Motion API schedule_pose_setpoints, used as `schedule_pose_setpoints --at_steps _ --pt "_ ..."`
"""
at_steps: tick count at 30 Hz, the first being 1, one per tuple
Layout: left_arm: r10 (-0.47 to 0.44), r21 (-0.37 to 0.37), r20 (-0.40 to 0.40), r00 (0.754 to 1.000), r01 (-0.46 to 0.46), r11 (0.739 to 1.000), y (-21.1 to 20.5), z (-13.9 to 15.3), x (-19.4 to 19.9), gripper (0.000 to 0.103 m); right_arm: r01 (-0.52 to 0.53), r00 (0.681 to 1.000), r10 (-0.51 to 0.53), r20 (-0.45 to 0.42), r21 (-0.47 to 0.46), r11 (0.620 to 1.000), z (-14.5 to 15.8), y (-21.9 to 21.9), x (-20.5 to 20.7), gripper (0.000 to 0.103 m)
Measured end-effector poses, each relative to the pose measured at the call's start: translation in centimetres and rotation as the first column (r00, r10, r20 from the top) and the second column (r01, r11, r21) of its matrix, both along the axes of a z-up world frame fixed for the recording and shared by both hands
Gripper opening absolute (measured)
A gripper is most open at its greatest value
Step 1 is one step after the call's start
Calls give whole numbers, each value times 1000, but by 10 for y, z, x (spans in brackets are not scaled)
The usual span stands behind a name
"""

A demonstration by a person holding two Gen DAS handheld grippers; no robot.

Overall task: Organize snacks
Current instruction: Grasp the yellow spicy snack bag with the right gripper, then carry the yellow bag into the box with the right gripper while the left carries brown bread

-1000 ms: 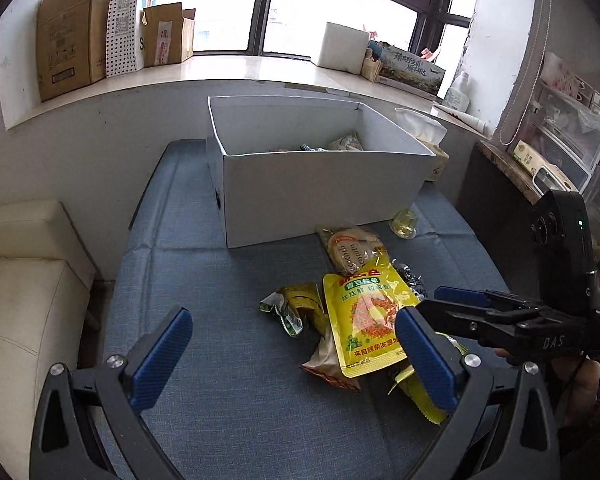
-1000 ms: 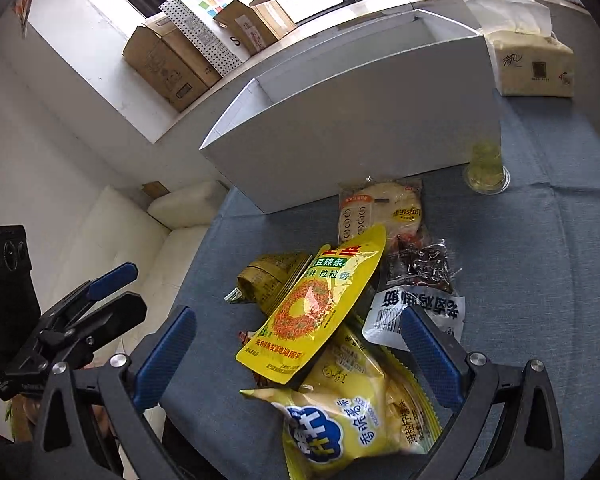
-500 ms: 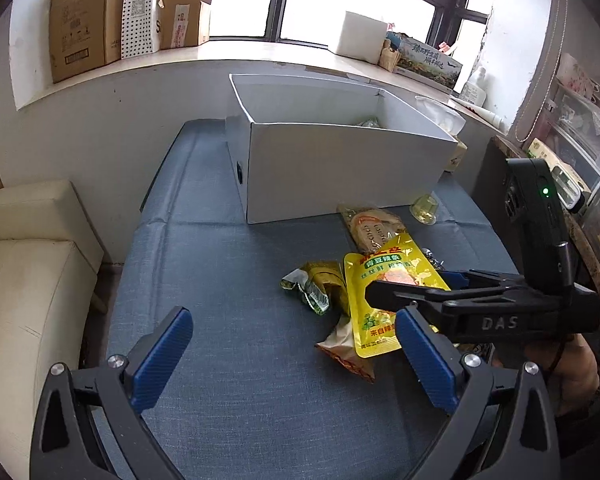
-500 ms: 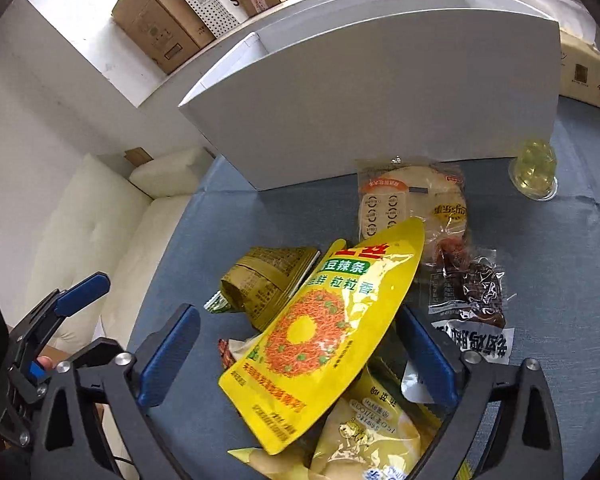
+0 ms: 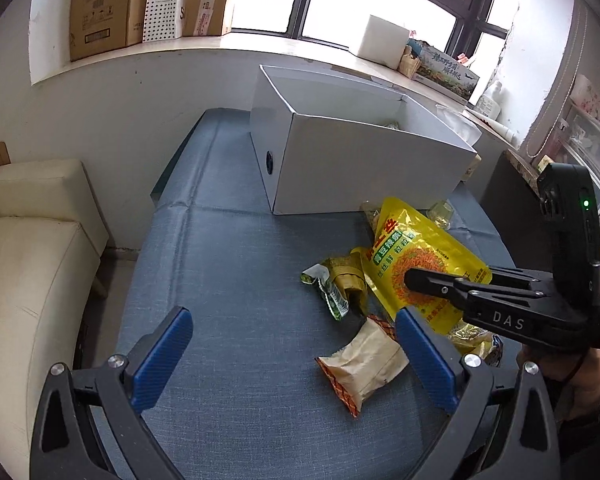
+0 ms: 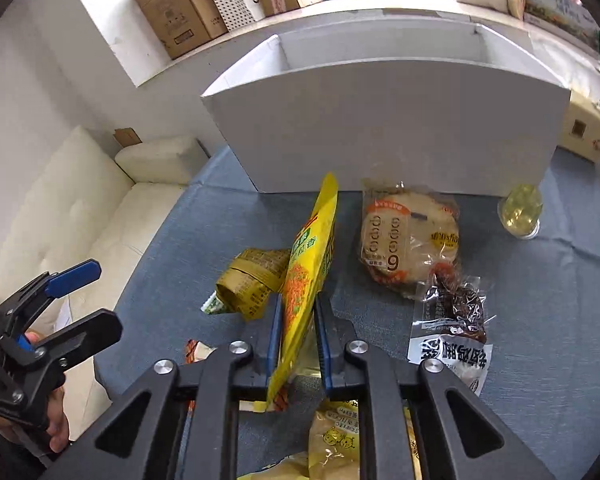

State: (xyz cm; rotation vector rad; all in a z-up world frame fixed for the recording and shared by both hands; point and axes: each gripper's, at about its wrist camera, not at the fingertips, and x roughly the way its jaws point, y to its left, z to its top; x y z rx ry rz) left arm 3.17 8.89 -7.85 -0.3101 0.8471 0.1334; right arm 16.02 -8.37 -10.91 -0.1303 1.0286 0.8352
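Right gripper [image 6: 296,320], jaws closing, clamps the yellow pouch [image 6: 308,276] on edge above the blue table [image 6: 540,320], before the white box [image 6: 380,128]. Left gripper [image 5: 292,352] hangs spread, empty.

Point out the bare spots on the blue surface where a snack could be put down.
Bare blue surface lies left of the snack pile, between the white box and the open left hand-held gripper, bordered by the cream sofa. It is crowded around the yellow pouch, bun pack and green wrapper.
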Motion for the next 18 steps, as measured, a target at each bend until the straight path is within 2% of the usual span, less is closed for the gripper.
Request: schedule_pose_setpoints --at_steps 9,18 --pt "-21 23 -41 999 22 1000 -5 -11 12 103 8 992 -6 125 -13 1000 32 -4 -12 16" --pt "-57 39 -87 995 61 997 -24 -31 55 103 87 962 -90 258 22 996 77 -55 -31 16"
